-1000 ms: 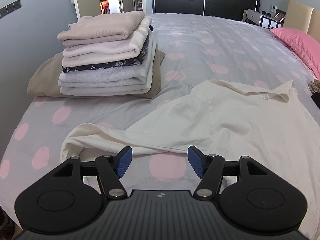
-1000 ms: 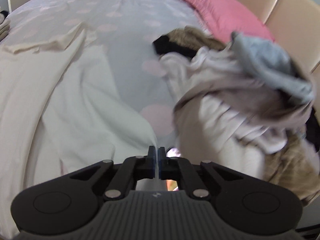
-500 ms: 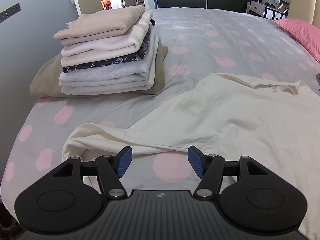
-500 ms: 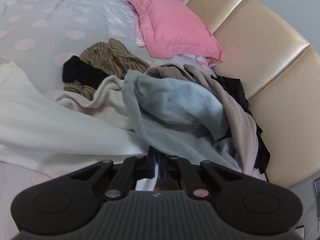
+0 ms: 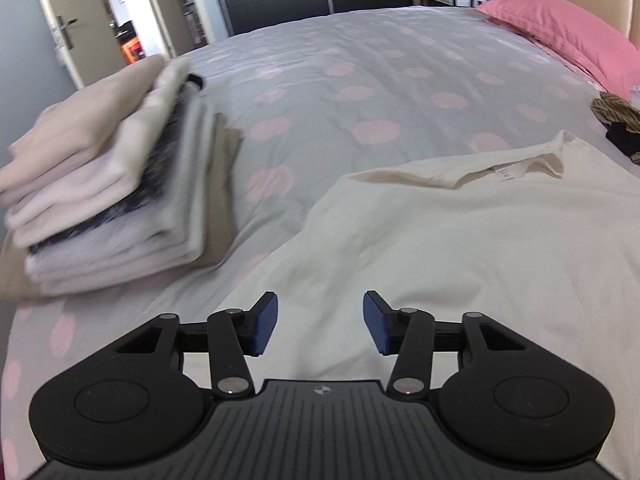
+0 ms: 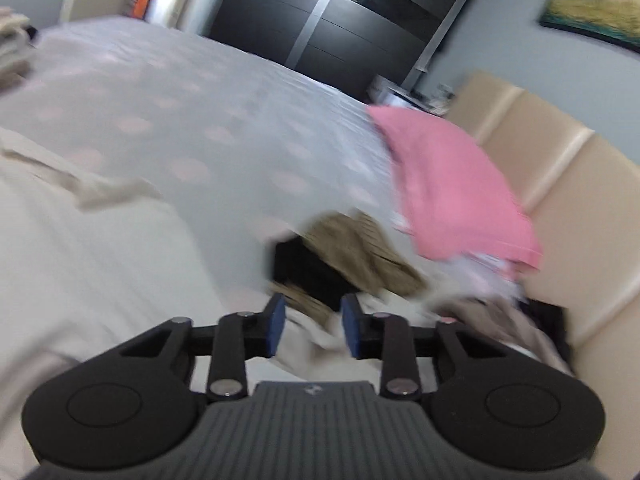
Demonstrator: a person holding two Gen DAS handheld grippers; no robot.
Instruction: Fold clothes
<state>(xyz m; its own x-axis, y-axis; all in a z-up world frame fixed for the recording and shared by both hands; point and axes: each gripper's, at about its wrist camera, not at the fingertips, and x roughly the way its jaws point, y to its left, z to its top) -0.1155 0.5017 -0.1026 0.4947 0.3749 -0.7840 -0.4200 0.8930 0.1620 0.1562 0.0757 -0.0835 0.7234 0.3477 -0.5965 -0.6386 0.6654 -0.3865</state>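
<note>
Here the left gripper [image 5: 319, 328] tilts down over the cream shirt [image 5: 460, 240], jaws closing on nothing; the right gripper [image 6: 312, 330] angles toward the heap [image 6: 360, 252], jaws opening, empty.

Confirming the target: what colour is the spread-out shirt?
Cream shirt, clearest in the left wrist view.

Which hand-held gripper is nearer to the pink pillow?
Right. The right hand-held gripper is over the unfolded pile just below the pink pillow; the left hand-held gripper sits far across the bed.
</note>
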